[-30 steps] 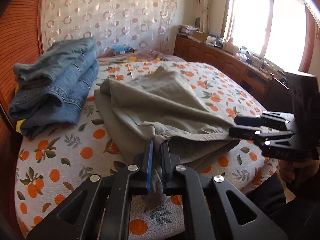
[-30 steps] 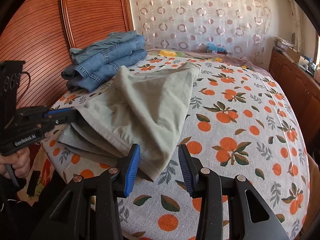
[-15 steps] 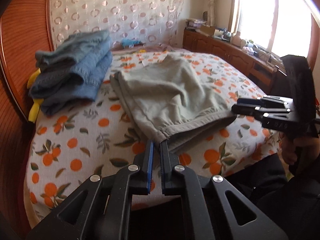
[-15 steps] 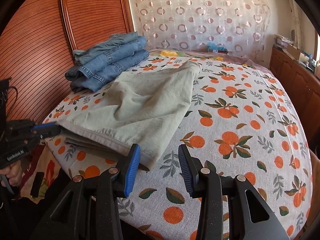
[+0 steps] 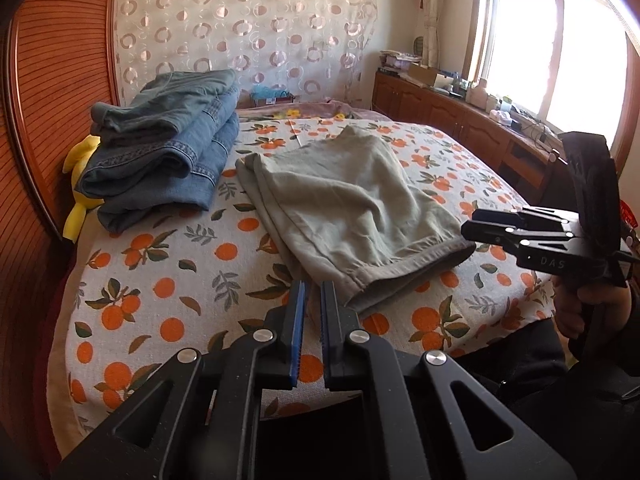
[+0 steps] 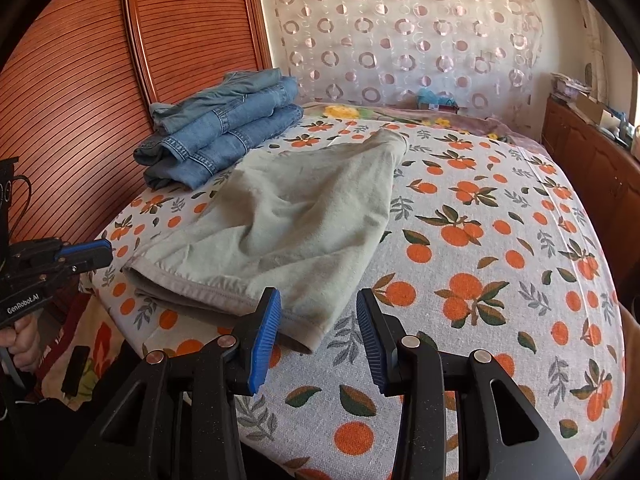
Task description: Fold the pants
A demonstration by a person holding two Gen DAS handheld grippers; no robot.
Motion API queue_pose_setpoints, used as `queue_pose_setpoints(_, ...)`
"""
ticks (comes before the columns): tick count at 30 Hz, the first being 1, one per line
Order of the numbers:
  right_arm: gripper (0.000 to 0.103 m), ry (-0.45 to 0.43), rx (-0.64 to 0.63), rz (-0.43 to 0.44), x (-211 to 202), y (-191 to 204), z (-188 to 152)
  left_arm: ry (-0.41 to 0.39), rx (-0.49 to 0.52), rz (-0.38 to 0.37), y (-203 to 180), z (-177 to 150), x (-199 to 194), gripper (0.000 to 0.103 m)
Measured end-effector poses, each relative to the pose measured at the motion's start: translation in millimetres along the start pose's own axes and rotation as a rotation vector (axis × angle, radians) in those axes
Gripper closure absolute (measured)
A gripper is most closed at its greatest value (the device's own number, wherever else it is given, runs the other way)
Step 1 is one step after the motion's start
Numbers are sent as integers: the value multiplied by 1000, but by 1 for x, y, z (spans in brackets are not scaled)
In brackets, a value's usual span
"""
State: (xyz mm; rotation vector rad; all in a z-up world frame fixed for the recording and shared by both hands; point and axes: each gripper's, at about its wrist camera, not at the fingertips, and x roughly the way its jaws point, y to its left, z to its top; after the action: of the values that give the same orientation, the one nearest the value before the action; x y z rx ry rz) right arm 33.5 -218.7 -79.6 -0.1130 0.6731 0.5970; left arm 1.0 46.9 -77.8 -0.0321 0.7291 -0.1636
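While the khaki pants (image 5: 352, 208) lie folded on the bed (image 5: 168, 280), your left hand-held gripper (image 5: 314, 292) is clenched empty; right hand-held gripper (image 6: 318, 312) released.

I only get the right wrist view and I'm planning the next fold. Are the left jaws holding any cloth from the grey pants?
Observer: No. In the left wrist view the left gripper has its jaws closed with nothing between them, just short of the hem of the grey pants.
Operator: Is there anything by the jeans that I can't see?
Observer: Yes, a yellow soft toy sits between the stack of jeans and the headboard.
Operator: What lights the room on the far side of the bed?
Observer: A large bright window above the wooden cabinet.
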Motion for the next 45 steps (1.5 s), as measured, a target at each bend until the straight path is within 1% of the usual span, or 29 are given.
queue_pose_setpoints(3,62,0,-11,-2,6,2,2,2,1,5,2,5,2,86)
queue_pose_setpoints(5,62,1,-11,-2,10,2,3,10,-4,3,3,9,7,72)
queue_pose_setpoints(6,62,3,-9,-1,12,2,3,13,-6,3,4,12,11,68)
queue_pose_setpoints(7,62,5,-6,-1,14,2,2,12,-4,5,4,14,15,62)
queue_pose_setpoints(8,62,9,-5,-2,15,1,2,12,-3,7,5,16,17,60)
queue_pose_setpoints(12,62,25,-1,-10,22,0,-1,4,-8,9,6,27,31,59)
queue_pose_setpoints(14,62,33,4,-7,25,0,-2,4,-21,-7,6,32,38,59)
queue_pose_setpoints(16,62,38,6,-8,28,1,-4,18,-31,-33,6,34,46,60)
queue_pose_setpoints(20,62,51,9,0,32,3,-8,64,-13,-33,0,24,58,60)
queue_pose_setpoints(21,62,52,10,1,33,3,-9,80,-13,-35,-1,19,61,62)
queue_pose_setpoints(22,62,48,10,1,33,2,-10,91,-11,-38,-1,14,63,73)
queue_pose_setpoints(23,62,46,12,2,33,2,-10,99,-10,-39,-1,11,64,81)
queue_pose_setpoints(25,62,44,18,7,33,1,-10,106,-6,-51,-2,5,63,92)
queue_pose_setpoints(29,61,41,19,8,32,1,-11,69,-22,-38,-1,-2,53,94)
queue_pose_setpoints(34,60,41,18,8,32,1,-12,88,-55,-30,5,-8,54,94)
queue_pose_setpoints(36,60,41,17,6,31,1,-13,89,-66,-30,6,-7,54,90)
queue_pose_setpoints(38,60,42,16,4,31,2,-13,89,-78,-28,8,-6,53,79)
queue_pose_setpoints(39,60,42,16,4,30,2,-13,91,-85,-36,8,-5,52,77)
queue_pose_setpoints(41,60,43,17,4,29,2,-14,91,-98,-74,9,-5,50,68)
queue_pose_setpoints(43,60,44,17,6,28,1,-15,86,-94,-61,8,-5,48,62)
queue_pose_setpoints(45,60,45,16,3,27,2,-15,83,-95,-62,7,-6,47,60)
